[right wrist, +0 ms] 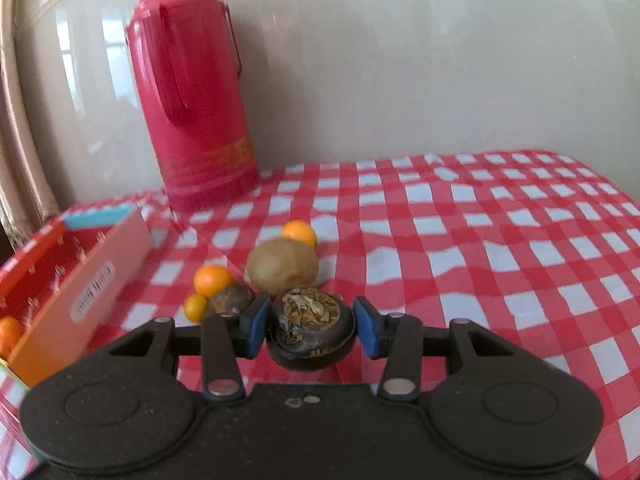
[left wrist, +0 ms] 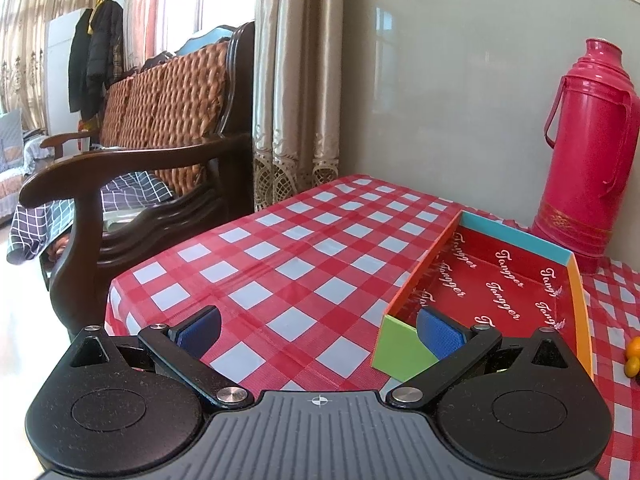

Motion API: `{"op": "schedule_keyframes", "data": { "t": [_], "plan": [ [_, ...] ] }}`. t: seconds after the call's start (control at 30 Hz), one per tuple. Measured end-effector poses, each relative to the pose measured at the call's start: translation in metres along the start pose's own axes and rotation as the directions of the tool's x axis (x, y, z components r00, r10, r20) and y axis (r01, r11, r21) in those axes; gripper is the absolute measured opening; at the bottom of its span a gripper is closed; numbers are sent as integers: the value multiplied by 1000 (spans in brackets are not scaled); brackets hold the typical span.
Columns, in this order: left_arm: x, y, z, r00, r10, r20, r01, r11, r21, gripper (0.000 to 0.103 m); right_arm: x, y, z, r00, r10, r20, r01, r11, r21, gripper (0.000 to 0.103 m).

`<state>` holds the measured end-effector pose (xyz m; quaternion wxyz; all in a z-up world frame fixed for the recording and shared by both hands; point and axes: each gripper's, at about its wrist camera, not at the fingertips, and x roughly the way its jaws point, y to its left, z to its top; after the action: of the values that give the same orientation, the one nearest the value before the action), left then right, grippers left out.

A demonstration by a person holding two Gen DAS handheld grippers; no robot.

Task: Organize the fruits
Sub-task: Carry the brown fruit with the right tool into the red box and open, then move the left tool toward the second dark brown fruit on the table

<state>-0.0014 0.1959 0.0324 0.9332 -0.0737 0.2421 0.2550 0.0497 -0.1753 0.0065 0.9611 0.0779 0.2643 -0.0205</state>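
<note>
Fruit sort, 1 item in transit: right claw (right wrist: 311, 330) pinching dark brown fruit (right wrist: 311, 334) clear of counter (right wrist: 480, 240), prob. bound for box (right wrist: 80, 280) at 9 o'clock; kiwi (right wrist: 282, 266) + oranges (right wrist: 212, 279) waiting at 12; left claw (left wrist: 318, 330) spread, empty, near box.

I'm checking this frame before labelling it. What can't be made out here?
- Label on the box: right wrist view, blurred.
- Orange in the box: cut off by the frame edge.
- Second dark fruit: partly hidden behind the right hand-held gripper.
- Oranges: left wrist view, cut off by the edge.
</note>
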Motion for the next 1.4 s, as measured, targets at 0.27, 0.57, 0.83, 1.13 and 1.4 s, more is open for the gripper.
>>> {"op": "schedule_keyframes", "data": {
  "t": [0.27, 0.57, 0.83, 1.13, 1.4],
  "plan": [
    [5, 12, 0, 1000, 20, -18, -21, 999, -29, 103, -5, 51, 2, 985, 169, 31, -167, 985, -42, 37],
    [7, 34, -2, 998, 45, -32, -47, 997, -63, 103, -5, 128, -3, 928, 372, 26, -364, 918, -158, 37],
    [10, 50, -2, 997, 71, -38, -73, 994, -77, 103, 1, 165, -12, 908, 418, -15, -411, 883, -226, 37],
    [12, 58, -2, 996, 73, -51, -78, 992, -102, 103, 2, 163, -15, 908, 419, 7, -409, 888, -210, 61],
    [10, 42, -3, 998, 48, -50, -52, 995, -82, 103, -2, 135, -7, 917, 396, 49, -387, 912, -134, 75]
  ]
}}
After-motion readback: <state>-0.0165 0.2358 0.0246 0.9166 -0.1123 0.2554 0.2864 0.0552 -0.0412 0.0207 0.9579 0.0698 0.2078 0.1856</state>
